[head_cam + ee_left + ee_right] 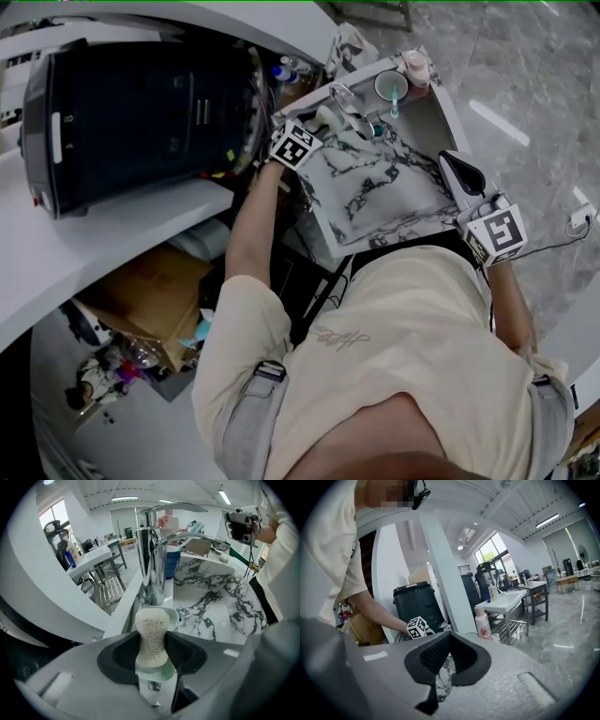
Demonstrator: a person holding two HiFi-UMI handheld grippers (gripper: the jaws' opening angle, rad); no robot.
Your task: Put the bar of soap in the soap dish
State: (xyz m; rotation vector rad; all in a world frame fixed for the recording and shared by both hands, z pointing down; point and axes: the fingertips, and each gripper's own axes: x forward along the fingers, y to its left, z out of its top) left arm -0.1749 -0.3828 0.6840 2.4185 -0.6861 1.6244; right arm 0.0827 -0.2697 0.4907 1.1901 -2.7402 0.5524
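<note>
Marble-veined white fills the middle of the head view: a basin point(375, 202) with a chrome faucet point(345, 101) at its far edge. The left gripper point(324, 119) reaches in just left of the faucet, while the right gripper point(461, 172) hangs well to the faucet's right, over the basin's side. A cup point(391, 86) holding a toothbrush and a pink bottle point(415, 67) stand just beyond the faucet. Print on the person's shirt point(339, 337) is too small to read. From the left gripper view, the jaws are clamped on the bar of soap point(151, 632), held upright on its edge directly in front of the faucet's base. A pale round rim point(172, 615) peeks out behind the soap's top, just before the faucet, and I take it to be the soap dish (only a sliver shows). Embossed lettering runs down the soap's face, but I cannot make out the word. The step in hand looks like the approach to the dish. The next move calls for lowering the bar over that rim, tipping it flat, then easing the jaws apart. From the right gripper view, the pads meet at their tips with nothing between them, marble showing through the gap below. The bottle's label is unreadable there too.
</note>
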